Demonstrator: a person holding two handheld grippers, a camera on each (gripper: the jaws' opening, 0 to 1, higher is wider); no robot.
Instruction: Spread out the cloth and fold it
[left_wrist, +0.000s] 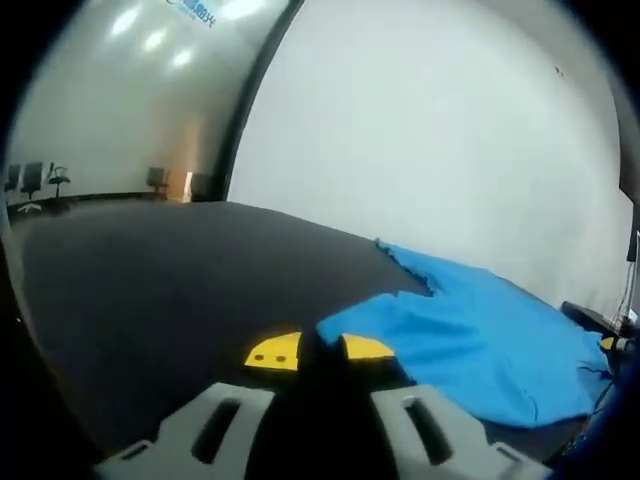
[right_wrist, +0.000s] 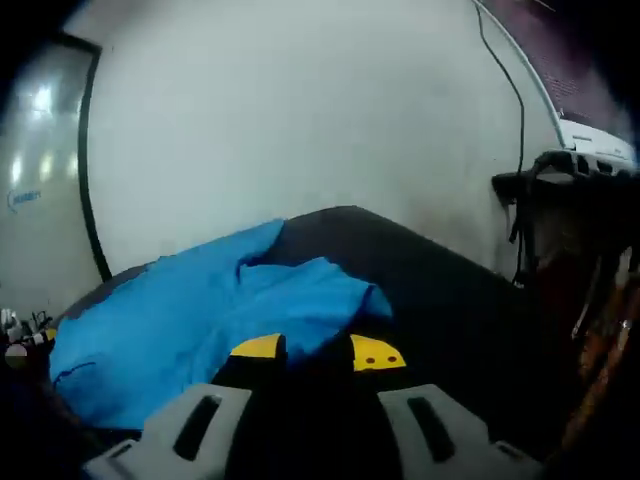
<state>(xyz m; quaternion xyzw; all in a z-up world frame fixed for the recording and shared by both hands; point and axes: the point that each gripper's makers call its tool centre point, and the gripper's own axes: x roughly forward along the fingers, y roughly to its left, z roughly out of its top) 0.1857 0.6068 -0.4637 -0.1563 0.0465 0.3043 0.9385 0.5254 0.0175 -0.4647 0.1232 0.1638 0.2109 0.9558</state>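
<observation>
The blue cloth (left_wrist: 480, 340) is seen lying rumpled on the dark table (left_wrist: 150, 290), with one flap doubled back over the rest, so it is judged that spreading is not yet finished and folding has not begun.

In the left gripper view, the left tool (left_wrist: 320, 352) is held low over the table at the cloth's near corner. Its two yellow-tipped jaws stand a little apart, and the corner of the cloth is seen reaching between them or just above them; whether the fabric is actually pinched cannot be told, since the meeting point is in shadow. The corner seems to be chosen because a pull from there would draw the doubled flap flat.

In the right gripper view, the right tool (right_wrist: 318, 352) is placed at another edge of the same cloth (right_wrist: 200, 310), where the raised fold ends. Its yellow tips are likewise seen with a gap between them and blue fabric over or between them; a firm grip cannot be confirmed here either. The two tools are set at separate points of the cloth, presumably so that it can be tensioned between them and laid out evenly. A pale wall (right_wrist: 300, 120) is seen behind the table.
</observation>
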